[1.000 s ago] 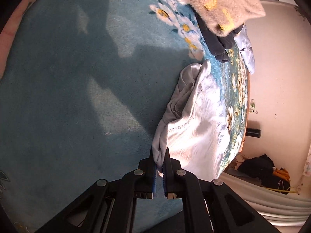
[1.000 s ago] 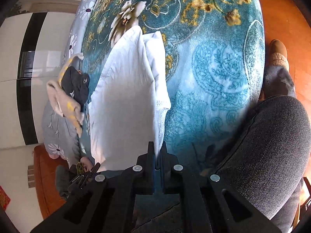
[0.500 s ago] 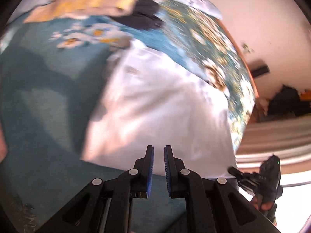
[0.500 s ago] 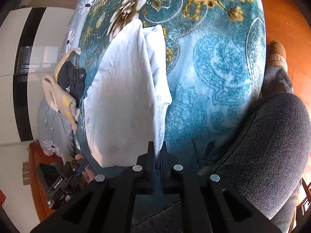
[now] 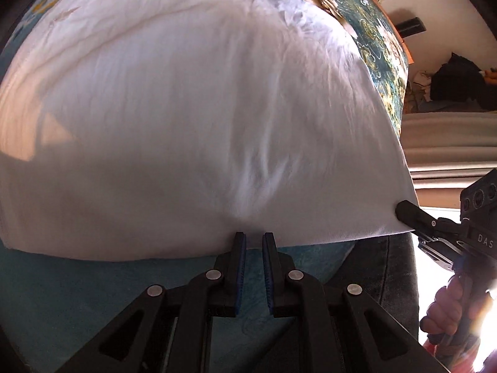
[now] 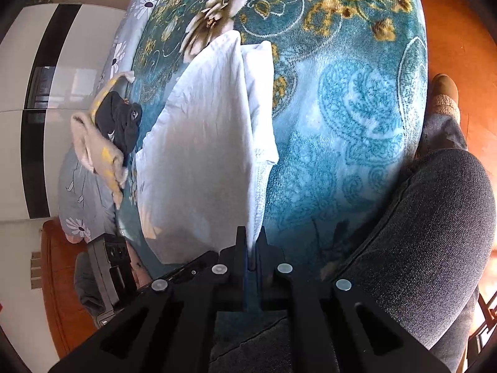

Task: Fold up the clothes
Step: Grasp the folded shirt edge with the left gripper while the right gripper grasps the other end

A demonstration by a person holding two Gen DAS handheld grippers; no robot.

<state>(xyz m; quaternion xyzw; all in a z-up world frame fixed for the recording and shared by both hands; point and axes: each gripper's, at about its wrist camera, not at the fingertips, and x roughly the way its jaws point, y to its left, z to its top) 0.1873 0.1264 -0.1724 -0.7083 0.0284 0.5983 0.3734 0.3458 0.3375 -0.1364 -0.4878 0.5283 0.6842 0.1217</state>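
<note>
Teal floral bed (image 6: 357, 99): right gripper (image 6: 251, 242) pinches the white shirt (image 5: 202, 118) corner; left gripper (image 5: 252, 242), slightly open and empty, might miss the hem.

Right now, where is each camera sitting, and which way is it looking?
Left wrist: sits on the left claw, facing across the white cotton garment on the teal flowered blanket; a jeans leg and the hand holding the right claw show.
Right wrist: sits on the right claw, looking along the garment's folded edge; a jeans thigh and a brown boot show.
Shared: both see the garment, the blanket and the other claw.
</note>
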